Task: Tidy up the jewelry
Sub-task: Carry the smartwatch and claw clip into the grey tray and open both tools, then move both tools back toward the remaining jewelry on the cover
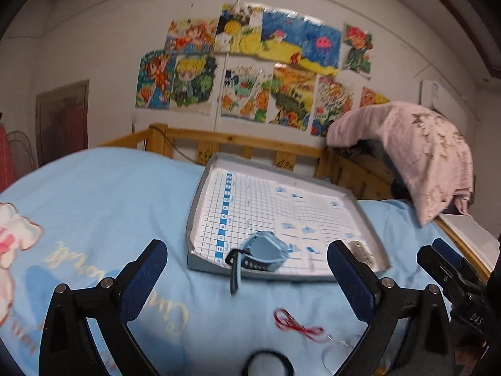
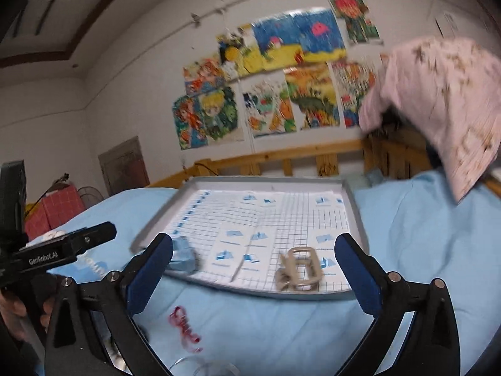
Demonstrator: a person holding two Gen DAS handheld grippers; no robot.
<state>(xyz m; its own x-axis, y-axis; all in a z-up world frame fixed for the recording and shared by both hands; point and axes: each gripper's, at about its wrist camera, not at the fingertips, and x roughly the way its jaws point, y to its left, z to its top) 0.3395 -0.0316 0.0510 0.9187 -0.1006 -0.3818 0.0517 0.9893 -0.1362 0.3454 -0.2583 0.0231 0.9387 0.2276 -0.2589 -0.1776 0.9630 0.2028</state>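
Blue watch (image 1: 263, 252) lies beyond left fingers (image 1: 142, 282).

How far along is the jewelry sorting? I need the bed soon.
Done: a blue watch and a beige strap lie in the grey tray. In hand: nothing; the left hand-held gripper and right hand-held gripper are both open and empty. Left: the red string, a black ring and a clear bangle remain on the blue sheet.
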